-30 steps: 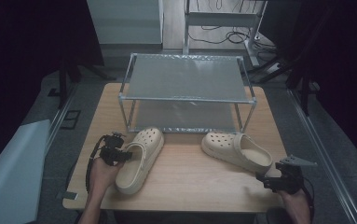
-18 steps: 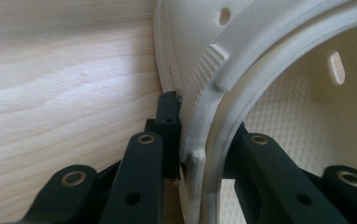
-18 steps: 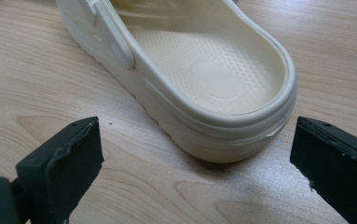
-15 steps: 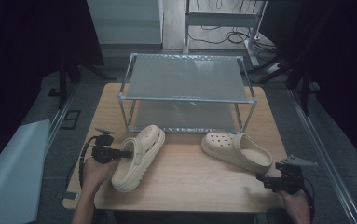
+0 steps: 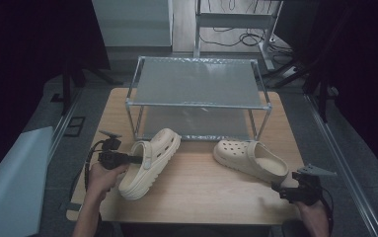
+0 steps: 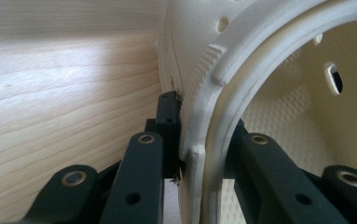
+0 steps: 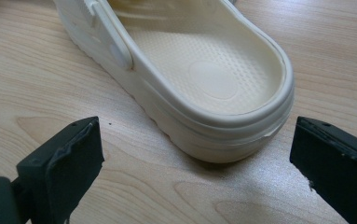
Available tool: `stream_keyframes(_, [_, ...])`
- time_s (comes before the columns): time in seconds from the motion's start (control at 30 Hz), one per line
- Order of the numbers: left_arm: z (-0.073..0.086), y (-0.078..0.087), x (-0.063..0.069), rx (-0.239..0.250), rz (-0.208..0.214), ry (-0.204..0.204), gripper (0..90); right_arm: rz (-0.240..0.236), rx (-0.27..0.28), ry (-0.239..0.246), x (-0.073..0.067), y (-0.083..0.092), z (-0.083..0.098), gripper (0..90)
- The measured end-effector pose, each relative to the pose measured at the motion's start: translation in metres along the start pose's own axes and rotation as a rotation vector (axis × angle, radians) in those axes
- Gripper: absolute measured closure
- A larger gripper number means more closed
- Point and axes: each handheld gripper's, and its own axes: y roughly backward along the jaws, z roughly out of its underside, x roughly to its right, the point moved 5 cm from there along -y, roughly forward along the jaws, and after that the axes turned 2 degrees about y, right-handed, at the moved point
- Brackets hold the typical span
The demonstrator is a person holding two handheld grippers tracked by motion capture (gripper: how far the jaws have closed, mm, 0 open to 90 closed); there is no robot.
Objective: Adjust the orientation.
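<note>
Cream left clog (image 5: 149, 163) lies on the bench (image 5: 201, 192), its side wall pinched by the left gripper (image 5: 136, 159) fingers (image 6: 169, 126). Right clog (image 5: 255, 160) lies well apart, its heel just beyond the right gripper (image 5: 278, 189), fingers (image 7: 66, 158) spread wide. Its toe is cut off close up.

A light wooden table (image 5: 211, 197) carries a two-tier metal-framed shelf rack (image 5: 196, 89) on a grey floor (image 5: 359, 163) (cables trail behind), with dark surroundings on both sides.
</note>
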Motion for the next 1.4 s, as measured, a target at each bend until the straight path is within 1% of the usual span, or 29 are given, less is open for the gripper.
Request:
stream_keyframes(0.03, [-0.002, 0.002, 0.005, 0.003, 0.027, 0.000, 76.3, 0.000, -0.001, 0.000, 0.000, 0.000, 0.000, 2.4])
stream_keyframes(0.07, [-0.002, 0.002, 0.005, 0.003, 0.027, 0.000, 76.3, 0.000, -0.001, 0.000, 0.000, 0.000, 0.000, 2.5])
stream_keyframes(0.13, [-0.004, 0.004, 0.010, 0.003, 0.054, -0.003, 76.3, 0.000, 0.000, -0.001, 0.000, 0.000, 0.000, 2.5])
stream_keyframes(0.17, [-0.006, 0.005, 0.015, 0.002, 0.074, -0.006, 76.3, 0.000, 0.000, 0.000, 0.000, 0.000, 0.000, 2.4])
stream_keyframes(0.2, [-0.007, 0.006, 0.018, 0.002, 0.081, -0.007, 76.3, 0.000, 0.000, -0.001, 0.000, 0.000, 0.000, 2.5])
stream_keyframes(0.3, [-0.011, 0.010, 0.025, -0.003, 0.093, -0.016, 76.3, -0.001, 0.002, -0.003, 0.000, 0.000, 0.000, 2.5])
stream_keyframes(0.33, [-0.011, 0.010, 0.025, -0.003, 0.093, -0.016, 76.3, -0.001, 0.002, -0.003, 0.000, 0.000, 0.000, 2.5])
stream_keyframes(0.4, [-0.013, 0.013, 0.030, -0.004, 0.108, -0.024, 76.3, 0.000, 0.005, -0.004, 0.000, 0.000, 0.000, 2.5])
stream_keyframes(0.43, [-0.016, 0.016, 0.035, -0.004, 0.120, -0.028, 76.3, 0.001, 0.005, -0.004, 0.000, 0.000, 0.000, 2.4])
stream_keyframes(0.47, [-0.016, 0.016, 0.035, -0.004, 0.120, -0.028, 76.3, 0.001, 0.005, -0.004, 0.000, 0.000, 0.000, 2.4])
stream_keyframes(0.57, [-0.020, 0.020, 0.042, -0.001, 0.139, -0.031, 76.3, -0.002, 0.002, -0.002, 0.001, 0.000, 0.000, 2.5])
stream_keyframes(0.6, [-0.023, 0.022, 0.047, -0.001, 0.147, -0.034, 76.3, -0.003, 0.000, -0.001, 0.001, 0.001, 0.000, 2.4])
stream_keyframes(0.63, [-0.023, 0.022, 0.047, -0.001, 0.147, -0.034, 76.3, -0.003, 0.000, -0.001, 0.001, 0.001, 0.000, 2.4])
stream_keyframes(0.73, [-0.027, 0.027, 0.055, 0.002, 0.166, -0.037, 76.3, -0.003, 0.001, -0.002, 0.001, 0.001, 0.000, 2.5])
stream_keyframes(0.77, [-0.029, 0.030, 0.059, 0.003, 0.177, -0.037, 76.3, -0.002, 0.003, -0.003, 0.001, 0.001, 0.000, 2.5])
stream_keyframes(0.83, [-0.031, 0.032, 0.061, 0.004, 0.185, -0.034, 76.3, -0.003, 0.002, -0.003, 0.002, 0.001, 0.000, 2.5])
stream_keyframes(0.9, [-0.034, 0.035, 0.066, 0.006, 0.203, -0.033, 76.3, -0.002, 0.002, -0.002, 0.002, 0.001, 0.000, 2.5])
stream_keyframes(0.97, [-0.037, 0.038, 0.071, 0.013, 0.214, -0.032, 76.3, -0.001, 0.005, -0.004, 0.002, 0.001, 0.000, 2.4])
stream_keyframes(1.0, [-0.041, 0.041, 0.075, 0.013, 0.228, -0.035, 76.3, -0.002, 0.002, -0.003, 0.001, 0.001, 0.000, 2.5])
stream_keyframes(1.13, [-0.047, 0.046, 0.083, 0.018, 0.243, -0.039, 76.3, -0.002, 0.003, -0.003, 0.002, 0.000, 0.000, 2.5])
stream_keyframes(1.2, [-0.051, 0.049, 0.087, 0.023, 0.255, -0.038, 76.3, -0.001, 0.005, -0.005, 0.002, 0.000, 0.000, 2.5])
stream_keyframes(1.23, [-0.057, 0.052, 0.092, 0.031, 0.267, -0.033, 76.3, 0.000, 0.004, -0.004, 0.002, 0.000, 0.000, 2.5])
stream_keyframes(1.3, [-0.059, 0.053, 0.094, 0.036, 0.272, -0.031, 76.3, 0.002, 0.007, -0.007, 0.002, 0.000, 0.000, 2.4])
stream_keyframes(1.33, [-0.064, 0.056, 0.097, 0.048, 0.281, -0.030, 76.3, -0.001, 0.003, -0.005, 0.002, 0.001, 0.000, 2.5])
stream_keyframes(1.4, [-0.067, 0.057, 0.099, 0.055, 0.283, -0.029, 76.3, -0.002, 0.004, -0.005, 0.002, 0.002, 0.000, 2.5])
